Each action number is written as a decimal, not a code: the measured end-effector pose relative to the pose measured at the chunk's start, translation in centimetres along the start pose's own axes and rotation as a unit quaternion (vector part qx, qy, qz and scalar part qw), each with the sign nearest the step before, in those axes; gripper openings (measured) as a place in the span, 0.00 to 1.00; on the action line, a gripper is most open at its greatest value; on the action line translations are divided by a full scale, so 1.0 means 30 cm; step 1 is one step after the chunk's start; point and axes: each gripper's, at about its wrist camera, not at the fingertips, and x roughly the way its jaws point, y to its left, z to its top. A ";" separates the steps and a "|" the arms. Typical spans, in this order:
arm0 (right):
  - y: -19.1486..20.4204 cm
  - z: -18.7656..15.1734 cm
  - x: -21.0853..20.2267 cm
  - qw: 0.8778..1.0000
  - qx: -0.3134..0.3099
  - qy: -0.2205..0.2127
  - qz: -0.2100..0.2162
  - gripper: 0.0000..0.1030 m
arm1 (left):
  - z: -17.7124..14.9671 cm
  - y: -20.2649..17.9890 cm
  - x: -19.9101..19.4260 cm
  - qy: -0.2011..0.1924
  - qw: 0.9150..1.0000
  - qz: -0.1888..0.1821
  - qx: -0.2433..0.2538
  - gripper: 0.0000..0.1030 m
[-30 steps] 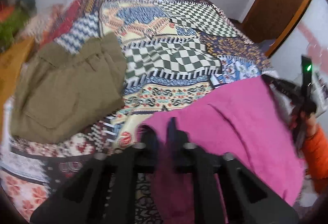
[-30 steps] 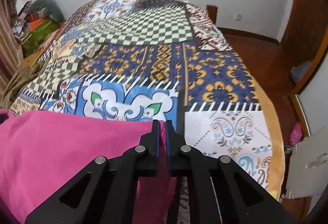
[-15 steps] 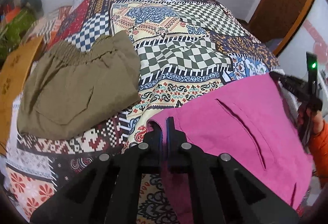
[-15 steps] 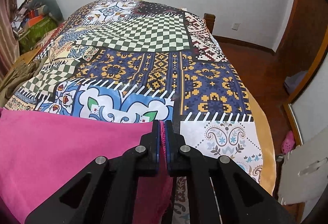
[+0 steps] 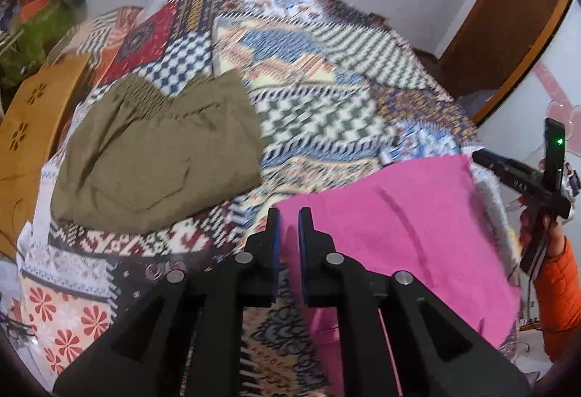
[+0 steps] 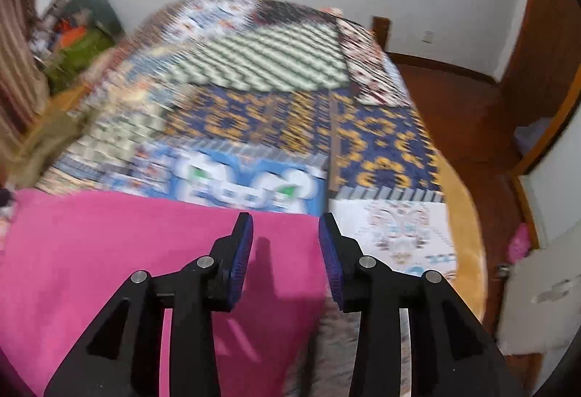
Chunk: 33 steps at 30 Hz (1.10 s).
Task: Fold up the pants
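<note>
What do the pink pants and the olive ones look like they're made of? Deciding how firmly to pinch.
Pink pants: looks like a soft, matte knit or brushed cotton; no sheen, and it lies in smooth, limp drapes. Olive pants: seems a thin woven cotton or blend, matte, with fine crinkles and a gathered elastic waistband. Blur leaves the weave of both uncertain.
</note>
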 end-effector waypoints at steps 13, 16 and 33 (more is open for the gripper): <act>0.236 -0.052 0.178 0.988 -0.053 0.093 0.111 0.33 | -0.019 -0.100 0.185 0.058 0.997 -0.037 0.041 0.07; 0.195 -0.066 0.167 0.989 -0.050 0.093 0.107 0.34 | -0.034 -0.071 0.163 0.052 0.997 -0.013 0.050 0.10; -0.027 -0.212 -0.027 0.993 -0.042 0.104 -0.039 0.47 | -0.135 0.015 0.044 0.047 0.994 0.082 0.058 0.23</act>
